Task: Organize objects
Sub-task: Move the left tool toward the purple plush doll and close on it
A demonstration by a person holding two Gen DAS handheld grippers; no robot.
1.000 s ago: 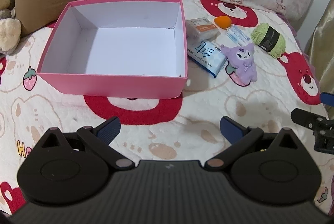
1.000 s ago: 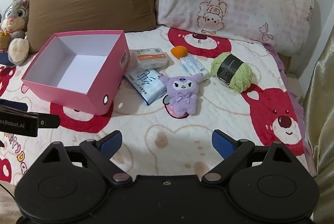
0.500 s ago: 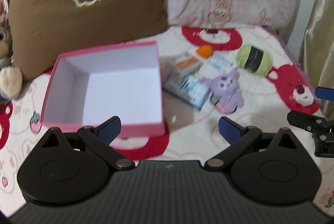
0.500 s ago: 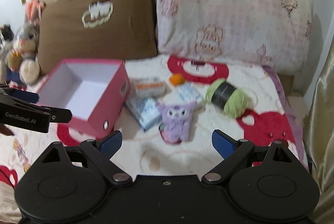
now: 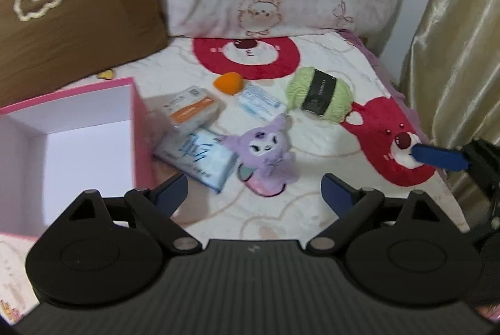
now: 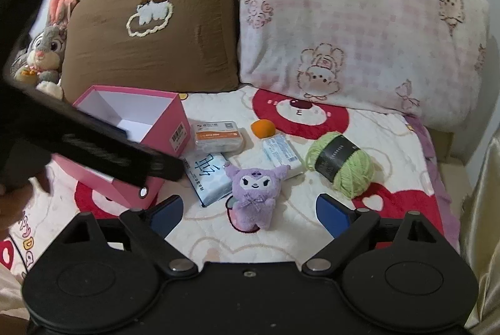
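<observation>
Both grippers hang above the bed (image 6: pixel 297 244) with their fingers spread wide and nothing between them. The left gripper (image 5: pixel 254 189) points at the plush (image 5: pixel 265 153), with the pink box (image 5: pixel 136 128) off to its left. The right gripper (image 6: pixel 248 214) also faces the plush, which sits just ahead between its blue pads.

Taking the box as the landmark: it stands open and white inside, at the left of the bed before a brown pillow (image 6: pixel 150 32). Right against its right wall lies a clear case (image 6: pixel 218 136) with an orange label, and a blue tissue pack (image 6: pixel 207 175) lies below that case, partly tucked under it. The purple plush sits upright just right of the tissue pack, touching its corner. Farther from the box, an orange ball (image 6: pixel 263 127) rests behind a small white packet (image 6: pixel 281 155), and a green yarn ball (image 6: pixel 342 163) with a black band lies farthest right. A pink checked pillow (image 6: pixel 359 28) leans behind them. A grey bunny toy (image 6: pixel 47 47) sits beyond the box's far left corner.
</observation>
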